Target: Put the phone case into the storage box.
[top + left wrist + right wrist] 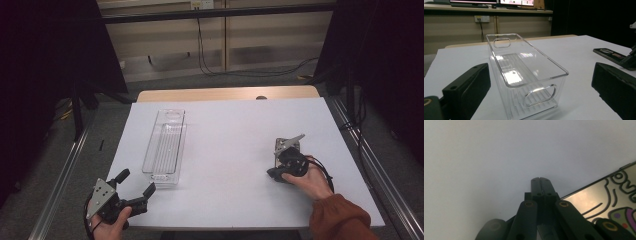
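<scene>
A clear plastic bin (165, 148) lies on the white table (235, 130), toward its left side, long and narrow, its length running away from the person. It is see-through all the way round, with a ribbed floor, a smooth rolled rim and an oval handle cut-out in each short end; seen from the left gripper view, the bin (524, 75) stands upright and catches pale reflections along its inner walls. The left gripper (136, 186) rests at the near left corner of the table, held in the person's left hand (111, 224), its two black jaws spread wide and pointing at the near end of the bin, just short of it and not touching. Over on the right side, well apart from the bin, the right gripper (272, 174) is held low over the table by the right hand (312, 181), which comes out of a rust-orange sleeve (340, 217); its jaws are pressed together with nothing between them, as the right gripper view shows. Just beside those closed jaws lies a flat dark-edged card (609, 200) with a glossy face and cartoon lettering.
</scene>
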`<control>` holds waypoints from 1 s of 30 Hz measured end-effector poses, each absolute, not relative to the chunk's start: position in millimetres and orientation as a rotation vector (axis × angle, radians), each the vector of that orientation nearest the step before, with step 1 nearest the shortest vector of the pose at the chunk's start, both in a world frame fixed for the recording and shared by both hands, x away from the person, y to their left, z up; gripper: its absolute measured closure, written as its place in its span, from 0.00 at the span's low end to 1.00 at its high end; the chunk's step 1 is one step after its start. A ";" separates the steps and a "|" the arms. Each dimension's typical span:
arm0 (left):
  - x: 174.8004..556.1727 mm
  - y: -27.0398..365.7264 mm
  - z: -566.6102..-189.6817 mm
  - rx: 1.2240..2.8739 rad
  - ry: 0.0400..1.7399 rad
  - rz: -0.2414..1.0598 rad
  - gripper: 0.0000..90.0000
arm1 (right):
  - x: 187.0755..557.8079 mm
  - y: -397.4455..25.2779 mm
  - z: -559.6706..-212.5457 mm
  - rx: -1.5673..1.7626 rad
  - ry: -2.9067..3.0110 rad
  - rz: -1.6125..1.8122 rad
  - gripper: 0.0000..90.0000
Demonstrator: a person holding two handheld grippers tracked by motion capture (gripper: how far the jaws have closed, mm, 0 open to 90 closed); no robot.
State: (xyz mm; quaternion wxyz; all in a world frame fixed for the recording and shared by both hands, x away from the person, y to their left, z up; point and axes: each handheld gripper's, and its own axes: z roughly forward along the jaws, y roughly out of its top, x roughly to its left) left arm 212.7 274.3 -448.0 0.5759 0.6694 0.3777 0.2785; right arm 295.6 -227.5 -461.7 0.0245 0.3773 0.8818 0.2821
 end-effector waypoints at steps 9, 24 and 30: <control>212.9 273.8 -448.0 1.568 0.885 0.648 0.02 | 286.2 -240.8 -464.3 1.199 2.708 0.879 1.00; 213.2 273.5 -448.1 1.565 0.890 0.653 0.02 | 279.1 -266.2 -464.5 1.262 2.666 0.886 1.00; 213.3 273.7 -448.1 1.564 0.893 0.654 0.02 | 277.5 -272.2 -465.3 1.288 2.644 0.901 1.00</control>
